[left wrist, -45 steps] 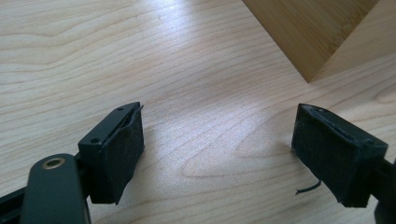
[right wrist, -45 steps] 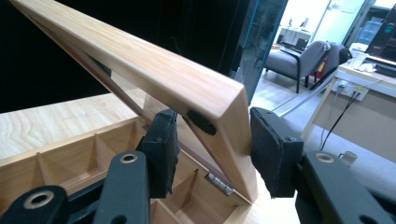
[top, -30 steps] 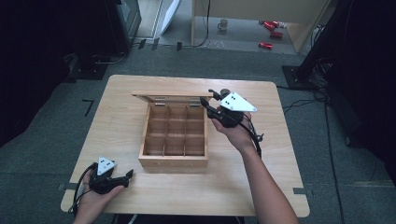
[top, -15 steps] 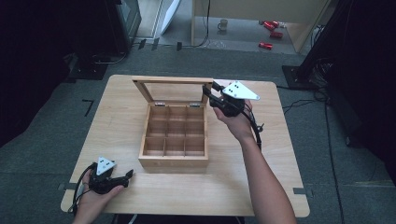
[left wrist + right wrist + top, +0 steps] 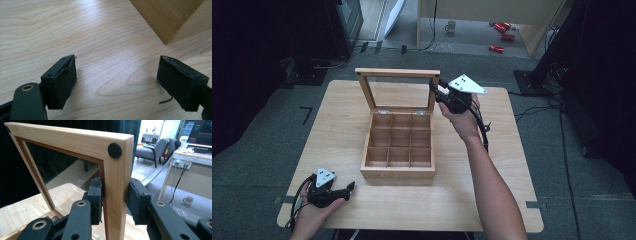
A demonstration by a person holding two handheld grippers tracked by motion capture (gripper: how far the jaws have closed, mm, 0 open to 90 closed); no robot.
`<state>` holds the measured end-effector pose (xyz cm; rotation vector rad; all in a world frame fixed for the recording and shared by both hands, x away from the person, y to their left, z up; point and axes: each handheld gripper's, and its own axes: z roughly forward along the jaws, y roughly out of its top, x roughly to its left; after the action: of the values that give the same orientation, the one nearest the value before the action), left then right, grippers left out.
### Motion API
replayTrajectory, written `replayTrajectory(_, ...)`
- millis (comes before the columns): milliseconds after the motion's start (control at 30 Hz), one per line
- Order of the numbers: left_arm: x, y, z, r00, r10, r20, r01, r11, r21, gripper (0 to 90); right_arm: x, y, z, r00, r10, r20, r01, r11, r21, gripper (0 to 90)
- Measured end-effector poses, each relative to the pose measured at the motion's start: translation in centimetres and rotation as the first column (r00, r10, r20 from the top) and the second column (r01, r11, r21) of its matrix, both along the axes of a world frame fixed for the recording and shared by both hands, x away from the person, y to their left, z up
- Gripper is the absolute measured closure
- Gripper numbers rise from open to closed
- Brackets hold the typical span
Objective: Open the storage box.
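A wooden box (image 5: 398, 173) with several open compartments stands in the middle of the table (image 5: 512, 150). Its glass-paned lid (image 5: 397, 73) stands upright at the back on its hinges. My right gripper (image 5: 435, 90) is shut on the lid's right frame rail, near the top corner. In the right gripper view the two pads (image 5: 96, 195) press on either side of the lid frame (image 5: 75, 142), with my right gripper (image 5: 115, 192) just below a black felt dot. My left gripper (image 5: 348, 188) rests open on the table at the front left. Between its jaws, my left gripper (image 5: 117, 75) holds only bare wood, with the box corner (image 5: 162, 17) ahead.
The table ends close behind the box and just in front of my left hand. On the floor beyond lie a mug (image 5: 451, 25) and red items (image 5: 499, 27). Dark equipment flanks both sides. A grey chair (image 5: 155, 150) and a desk stand farther off.
The right gripper has swung the lid up from nearly flat over the box to upright, moving up and back. The left gripper has stayed put.
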<state>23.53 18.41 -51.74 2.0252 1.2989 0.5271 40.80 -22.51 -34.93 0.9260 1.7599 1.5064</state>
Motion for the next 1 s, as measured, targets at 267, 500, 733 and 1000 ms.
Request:
replayTrajectory(267,0.0,0.1,0.0,1.0000,0.000,0.000,0.000,1.0000,-0.002,16.7,2.2,0.1,0.6,0.9984,-0.021,-0.053,0.022,0.9995,0.023,67.7)
replayTrajectory(500,0.0,0.0,0.0,1.0000,0.003,0.000,-0.003,1.0000,-0.004,16.6,4.2,0.1,1.0,0.9927,-0.039,-0.114,0.045,0.9978,0.049,67.7)
replayTrajectory(733,0.0,0.0,0.0,1.0000,0.001,0.000,-0.001,1.0000,-0.002,16.6,6.6,0.4,0.8,0.9818,-0.082,-0.171,0.099,0.9905,0.095,67.5)
replayTrajectory(1000,0.1,0.1,0.0,1.0000,0.001,0.000,-0.001,1.0000,-0.005,16.6,8.2,0.8,0.2,0.9723,-0.121,-0.200,0.150,0.9793,0.136,67.4)
